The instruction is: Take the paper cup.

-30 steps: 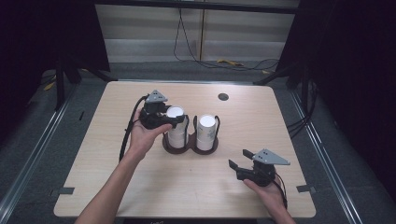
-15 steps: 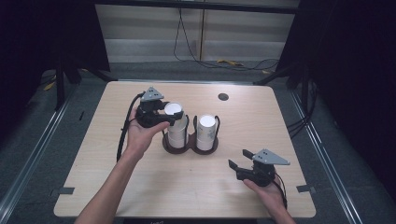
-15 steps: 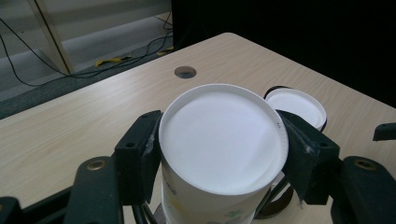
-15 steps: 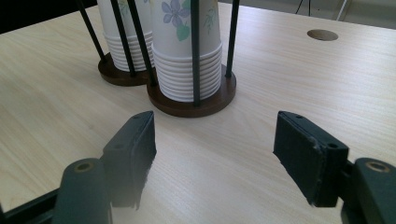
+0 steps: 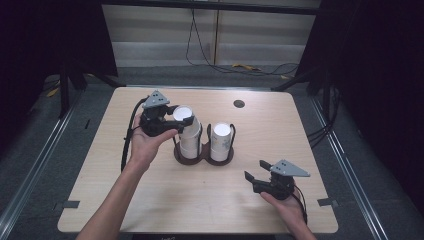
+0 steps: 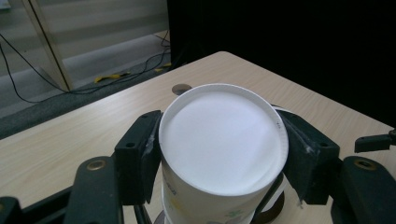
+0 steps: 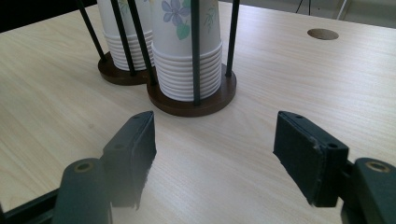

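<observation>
From above, the left gripper (image 5: 172,120) is clamped on the topmost white paper cup (image 5: 186,120), which sits upside down at the head of the left-hand stack of nested paper cups (image 5: 190,142) in a dark brown 2-bay holder with thin black upright rods (image 5: 202,156). The cup's long axis stands nearly vertical, a touch tilted, and it looks partly drawn off the stack beneath it, so I judge the coming move to be a straight pull upward along that axis, between the rods. The right-hand stack (image 5: 221,141) stands just beside it, untouched. The right gripper (image 5: 255,172) rests low on the pale wooden table (image 5: 150,200), well apart from the holder, so the left hand is plainly the nearer one.

In the left gripper view, both black pads press the sides of the cup (image 6: 223,144), its flat white base facing the camera; the rim of the holder (image 6: 273,210) shows below.

In the right gripper view, the jaws stand apart with nothing between them, pointed toward the 2 flower-printed stacks (image 7: 187,51) on their round brown bases (image 7: 205,100).
</observation>
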`<state>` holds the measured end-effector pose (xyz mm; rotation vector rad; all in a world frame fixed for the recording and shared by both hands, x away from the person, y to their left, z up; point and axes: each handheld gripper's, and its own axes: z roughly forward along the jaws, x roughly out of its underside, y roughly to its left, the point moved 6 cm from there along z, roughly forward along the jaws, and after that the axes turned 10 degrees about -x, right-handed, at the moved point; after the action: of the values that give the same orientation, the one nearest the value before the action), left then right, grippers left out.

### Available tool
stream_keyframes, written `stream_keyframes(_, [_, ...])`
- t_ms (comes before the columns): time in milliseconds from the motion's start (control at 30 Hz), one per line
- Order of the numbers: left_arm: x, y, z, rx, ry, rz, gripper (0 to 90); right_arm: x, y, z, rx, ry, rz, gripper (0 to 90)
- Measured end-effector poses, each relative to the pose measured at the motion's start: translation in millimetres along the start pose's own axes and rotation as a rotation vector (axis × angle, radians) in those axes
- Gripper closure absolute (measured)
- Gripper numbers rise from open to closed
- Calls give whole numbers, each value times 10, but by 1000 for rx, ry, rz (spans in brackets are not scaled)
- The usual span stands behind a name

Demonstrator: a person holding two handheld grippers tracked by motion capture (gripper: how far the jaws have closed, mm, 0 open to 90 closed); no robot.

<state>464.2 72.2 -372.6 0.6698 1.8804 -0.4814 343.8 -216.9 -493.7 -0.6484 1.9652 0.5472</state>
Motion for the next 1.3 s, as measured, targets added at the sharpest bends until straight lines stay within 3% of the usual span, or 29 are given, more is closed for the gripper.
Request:
stream_keyframes(233, [-59,-24,-99,29,-73,-17,354,-1,-1,-2,-2,-2,0,298])
stream_keyframes(333, [-46,-60,-129,43,-81,10,353,0,2,-1,-3,-1,2,298])
stream_keyframes(633, [-8,-73,-223,66,-130,-32,353,1,-3,2,-2,-1,4,298])
stream_keyframes(800, [5,-82,-271,79,-148,-32,352,1,-1,4,-3,-1,6,298])
stream_keyframes(1033, [75,-177,-282,113,-164,-42,352,-10,-13,-5,-11,-17,19,296])
stream_keyframes(1167, [152,-253,-316,138,-167,-15,352,-20,-2,-20,-16,-21,19,292])
stream_keyframes(1300, [207,-334,-343,166,-181,-23,352,-63,39,-21,-46,-32,25,278])
